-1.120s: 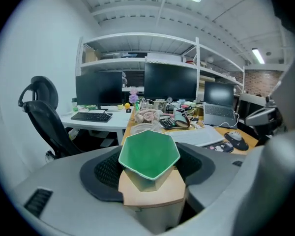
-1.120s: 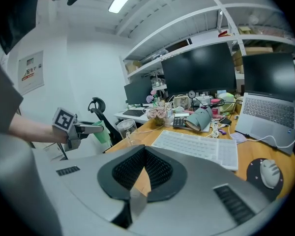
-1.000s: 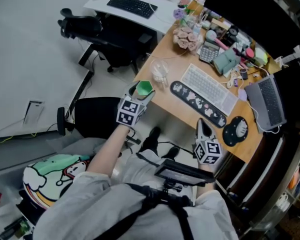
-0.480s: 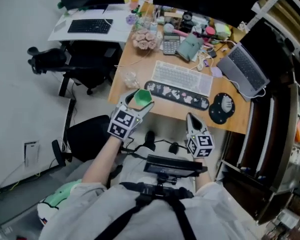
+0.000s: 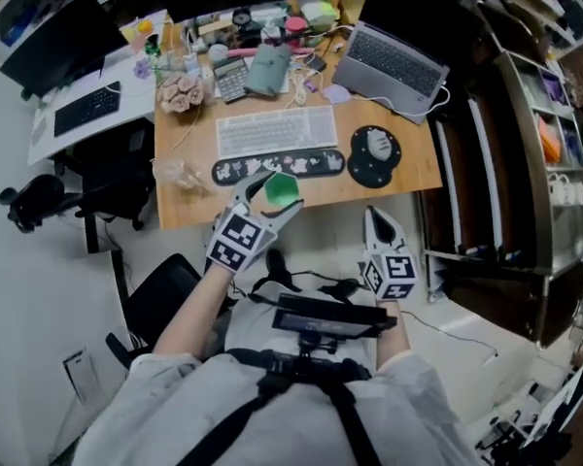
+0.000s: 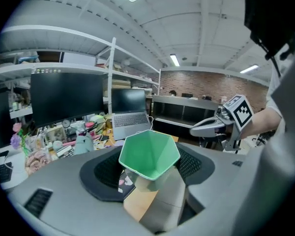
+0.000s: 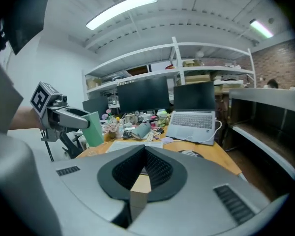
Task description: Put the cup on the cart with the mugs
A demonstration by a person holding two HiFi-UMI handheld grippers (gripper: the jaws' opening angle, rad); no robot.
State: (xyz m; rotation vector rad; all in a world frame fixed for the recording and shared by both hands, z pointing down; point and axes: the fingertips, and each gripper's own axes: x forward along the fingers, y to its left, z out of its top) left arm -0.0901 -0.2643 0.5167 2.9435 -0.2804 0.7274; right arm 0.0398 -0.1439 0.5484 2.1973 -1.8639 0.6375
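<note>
Left tool (image 5: 272, 199) grips the green cup (image 6: 149, 154) upright, mouth facing up.

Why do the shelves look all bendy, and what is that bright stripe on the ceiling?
Left gripper view: the wide-angle lens bows the shelves and blackens the corners, while the green cup up close stays fairly sharp. Right gripper view: the stripe is a ceiling lamp glaring white. Head view: the desk looks tilted and stretched.
</note>
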